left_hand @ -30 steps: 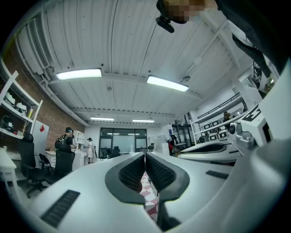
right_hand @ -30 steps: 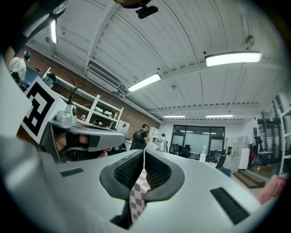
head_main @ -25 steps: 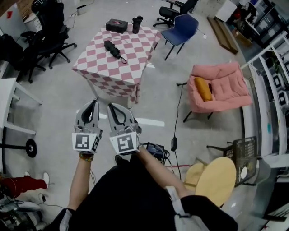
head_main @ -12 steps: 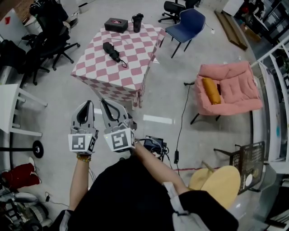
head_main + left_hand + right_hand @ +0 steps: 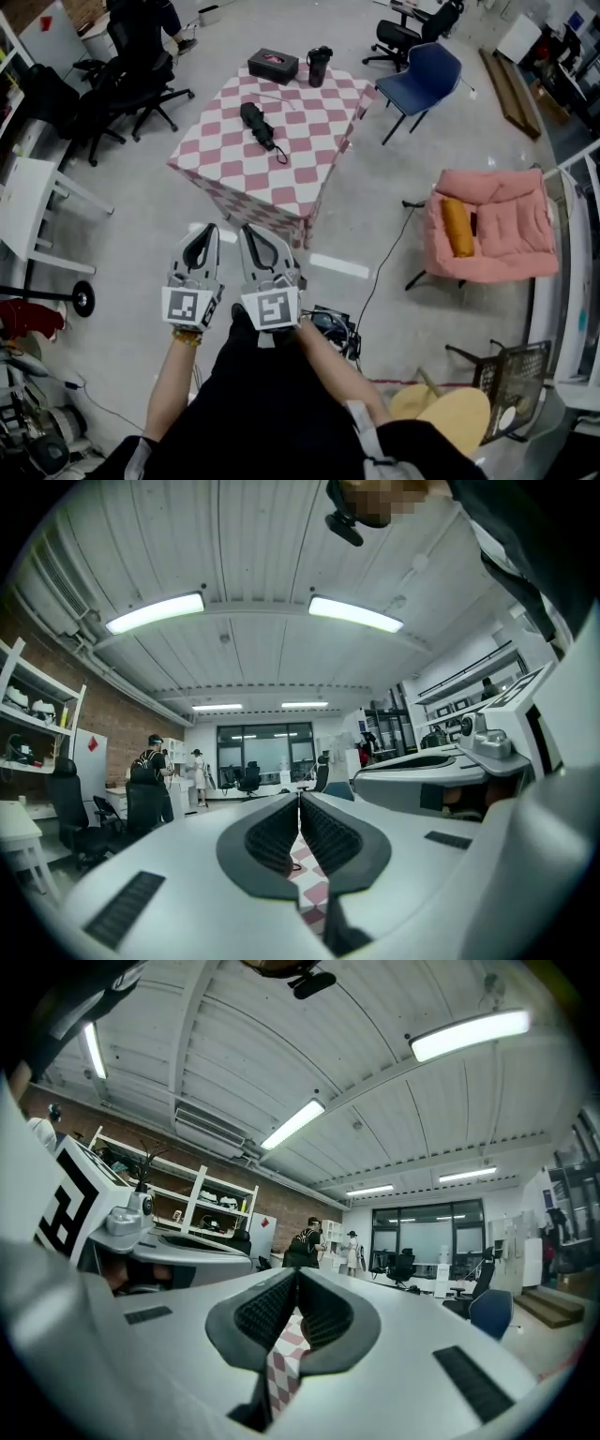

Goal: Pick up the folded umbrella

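Folded umbrella lies well ahead of you.
Likely light, slick fabric: grasp mid-body; your left gripper and right gripper are clenched, empty.

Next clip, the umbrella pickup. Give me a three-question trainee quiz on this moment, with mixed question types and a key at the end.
1. Fill in: the left gripper and the right gripper both have their jaws ____, with nothing between them.
2. True or false: the folded umbrella lies on the checkered table, and neither gripper touches it.
3. What stands beside the dark box at the table's far edge? A) a black cup B) a laptop C) a potted plant

Key: 1 closed; 2 true; 3 A.
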### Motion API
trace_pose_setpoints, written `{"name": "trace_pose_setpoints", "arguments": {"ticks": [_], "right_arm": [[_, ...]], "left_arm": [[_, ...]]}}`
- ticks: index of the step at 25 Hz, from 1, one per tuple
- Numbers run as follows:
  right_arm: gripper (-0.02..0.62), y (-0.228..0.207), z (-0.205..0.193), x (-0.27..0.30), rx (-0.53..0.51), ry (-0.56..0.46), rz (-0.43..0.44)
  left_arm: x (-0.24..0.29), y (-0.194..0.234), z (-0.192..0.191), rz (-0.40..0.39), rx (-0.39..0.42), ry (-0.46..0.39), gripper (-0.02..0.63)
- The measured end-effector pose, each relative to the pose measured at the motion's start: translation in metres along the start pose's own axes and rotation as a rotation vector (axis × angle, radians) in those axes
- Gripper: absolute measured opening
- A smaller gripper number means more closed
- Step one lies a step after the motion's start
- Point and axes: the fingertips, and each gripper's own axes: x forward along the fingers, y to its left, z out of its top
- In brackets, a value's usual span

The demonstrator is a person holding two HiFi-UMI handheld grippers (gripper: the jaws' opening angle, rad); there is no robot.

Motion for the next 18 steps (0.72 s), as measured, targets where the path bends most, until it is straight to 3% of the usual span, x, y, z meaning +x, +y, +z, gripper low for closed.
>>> {"name": "trace_pose_setpoints", "arguments": {"ticks": [9, 18], "right_arm": [[0.016, -0.009, -0.008, 0.043, -0.010, 0.024, -0.064], [0.017, 0.003, -0.005, 0.120, -0.039, 0.051, -0.146]], "left_arm": [[0.034, 0.035, -0.014, -0.065, -0.030, -0.017, 0.017], [0.067, 0.117, -0.014, -0.136, -0.029, -0.034, 0.017]]}}
